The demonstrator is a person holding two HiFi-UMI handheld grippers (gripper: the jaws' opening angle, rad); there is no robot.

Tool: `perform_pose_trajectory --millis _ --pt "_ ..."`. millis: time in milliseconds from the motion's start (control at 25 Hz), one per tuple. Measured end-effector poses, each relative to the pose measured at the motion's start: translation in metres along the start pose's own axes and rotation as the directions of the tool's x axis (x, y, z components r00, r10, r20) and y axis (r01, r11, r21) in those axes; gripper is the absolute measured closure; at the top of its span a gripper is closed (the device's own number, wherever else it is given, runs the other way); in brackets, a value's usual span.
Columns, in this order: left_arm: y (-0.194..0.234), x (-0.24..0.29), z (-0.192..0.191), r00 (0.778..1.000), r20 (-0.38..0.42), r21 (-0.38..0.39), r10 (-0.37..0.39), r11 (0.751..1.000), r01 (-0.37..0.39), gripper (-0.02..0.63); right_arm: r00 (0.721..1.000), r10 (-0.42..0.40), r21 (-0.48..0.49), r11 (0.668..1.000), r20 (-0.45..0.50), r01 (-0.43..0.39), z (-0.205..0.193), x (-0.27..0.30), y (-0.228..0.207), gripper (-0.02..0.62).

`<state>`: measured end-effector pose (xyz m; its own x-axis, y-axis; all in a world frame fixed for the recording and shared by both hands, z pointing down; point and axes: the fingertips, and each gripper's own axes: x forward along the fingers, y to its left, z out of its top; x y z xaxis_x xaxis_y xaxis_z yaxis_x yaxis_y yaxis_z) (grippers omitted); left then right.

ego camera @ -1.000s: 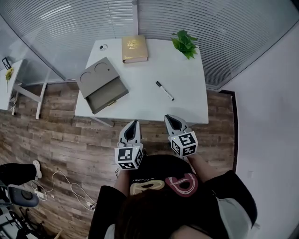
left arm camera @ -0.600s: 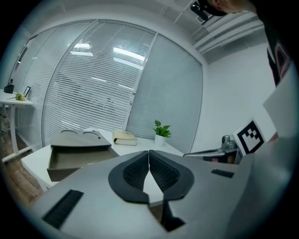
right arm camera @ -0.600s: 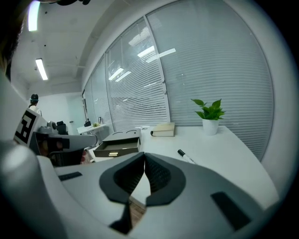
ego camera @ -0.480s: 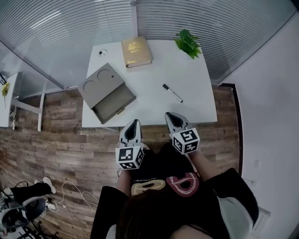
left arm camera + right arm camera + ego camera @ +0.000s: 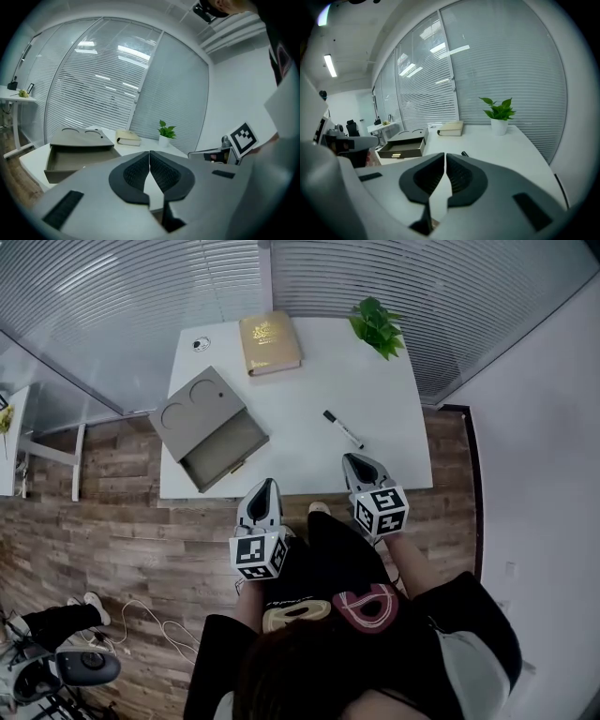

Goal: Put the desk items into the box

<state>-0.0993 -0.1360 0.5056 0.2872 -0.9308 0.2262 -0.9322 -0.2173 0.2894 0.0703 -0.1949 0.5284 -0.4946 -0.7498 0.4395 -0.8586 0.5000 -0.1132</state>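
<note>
A grey box (image 5: pixel 192 404) with its drawer pulled out sits at the left of the white table (image 5: pixel 300 381). A black-and-white marker (image 5: pixel 343 428) lies right of centre, a tan book (image 5: pixel 270 341) at the back. My left gripper (image 5: pixel 262 486) is shut and empty at the table's front edge, and the box (image 5: pixel 79 150) lies ahead to its left. My right gripper (image 5: pixel 360 461) reaches over the front edge just short of the marker (image 5: pixel 464 153). Its jaws have just been opening by a hair, stand practically together, and hold nothing.
A potted plant (image 5: pixel 378 326) stands at the back right corner and a small round object (image 5: pixel 201 344) at the back left. Glass walls with blinds close off the far side. Cables (image 5: pixel 164 634) lie on the wooden floor behind me at the left.
My right gripper has moved forward over the table's front edge, closer to the marker. The left gripper stays at the front edge. The head view has shifted a little.
</note>
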Motion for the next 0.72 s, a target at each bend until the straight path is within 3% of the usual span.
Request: perform_pose_trajectory --millis 480,600,720 --pt "0.006 0.034 0.019 0.997 0.030 -0.005 0.073 0.997 -0.073 0.588 0.998 0.025 -0.054 0.998 -0.063 -0.028 0.014 0.036 -0.039 0.526" --pt "0.007 0.039 0.020 0.995 0.031 -0.005 0.093 0.996 -0.092 0.588 0.995 0.029 -0.084 0.996 -0.101 -0.038 0.011 0.048 -0.049 0.483" --pt "0.012 0.043 0.023 0.992 0.035 -0.005 0.118 0.993 -0.118 0.588 0.990 0.035 -0.090 0.995 -0.139 -0.048 0.006 0.060 -0.058 0.483"
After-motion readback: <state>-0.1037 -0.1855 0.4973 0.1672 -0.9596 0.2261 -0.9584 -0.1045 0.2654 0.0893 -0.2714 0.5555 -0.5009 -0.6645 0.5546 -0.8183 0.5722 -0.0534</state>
